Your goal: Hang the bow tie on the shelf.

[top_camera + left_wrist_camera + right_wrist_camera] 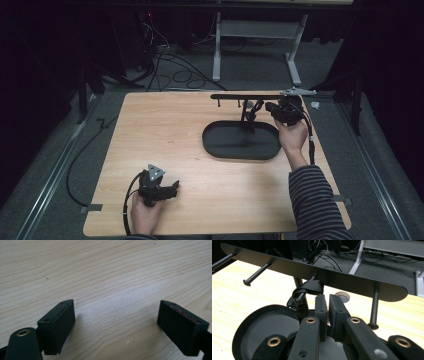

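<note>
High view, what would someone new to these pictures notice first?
The black stand at the table's far right draws the eye: an oval tray base, a crossbar with pegs, and a black strap looped on one peg. The right gripper, jaws nearly shut, sits just short of that strap, while the left gripper rests open near the front-left edge.

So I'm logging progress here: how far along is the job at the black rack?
Looks done: a black strap already hangs on one peg of the black rack above the oval tray. In hand: the right hand-held gripper sits nearly shut just beside that strap, with nothing visibly between its jaws. Left: the other pegs look bare, and the left hand-held gripper is open over bare table.
</note>
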The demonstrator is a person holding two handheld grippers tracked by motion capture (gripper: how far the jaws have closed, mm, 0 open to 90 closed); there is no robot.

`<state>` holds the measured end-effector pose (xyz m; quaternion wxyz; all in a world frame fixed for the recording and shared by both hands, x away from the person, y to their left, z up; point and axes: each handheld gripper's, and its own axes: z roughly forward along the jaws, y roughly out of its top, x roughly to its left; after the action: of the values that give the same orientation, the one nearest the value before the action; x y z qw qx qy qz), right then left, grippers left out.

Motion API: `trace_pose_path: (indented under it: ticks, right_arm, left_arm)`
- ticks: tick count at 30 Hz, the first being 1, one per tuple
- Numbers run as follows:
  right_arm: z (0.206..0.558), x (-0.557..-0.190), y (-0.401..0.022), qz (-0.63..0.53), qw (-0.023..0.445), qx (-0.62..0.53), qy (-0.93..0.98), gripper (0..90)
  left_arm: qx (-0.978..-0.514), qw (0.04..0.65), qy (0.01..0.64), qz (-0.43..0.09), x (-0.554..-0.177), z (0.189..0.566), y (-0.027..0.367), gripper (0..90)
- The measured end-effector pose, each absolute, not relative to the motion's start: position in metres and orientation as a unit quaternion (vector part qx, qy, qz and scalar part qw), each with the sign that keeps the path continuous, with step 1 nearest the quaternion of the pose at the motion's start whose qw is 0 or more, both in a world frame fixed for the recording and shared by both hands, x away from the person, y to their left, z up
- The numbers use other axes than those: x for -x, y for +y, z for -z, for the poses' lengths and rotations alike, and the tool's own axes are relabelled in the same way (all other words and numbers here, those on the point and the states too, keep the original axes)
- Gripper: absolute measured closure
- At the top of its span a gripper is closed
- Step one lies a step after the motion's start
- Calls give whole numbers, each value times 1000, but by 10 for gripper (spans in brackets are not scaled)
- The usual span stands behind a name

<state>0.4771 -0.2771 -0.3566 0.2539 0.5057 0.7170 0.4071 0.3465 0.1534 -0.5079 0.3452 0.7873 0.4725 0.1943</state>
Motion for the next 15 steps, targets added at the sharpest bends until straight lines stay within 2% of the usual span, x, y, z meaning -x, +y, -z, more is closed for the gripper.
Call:
trace_pose_path:
  ticks: [15]
  right_arm:
    - [353, -461, -290, -426, 249, -500, 712, 781]
  left_arm:
    - [-787, 345, 472, -194, -347, 508, 153, 153]
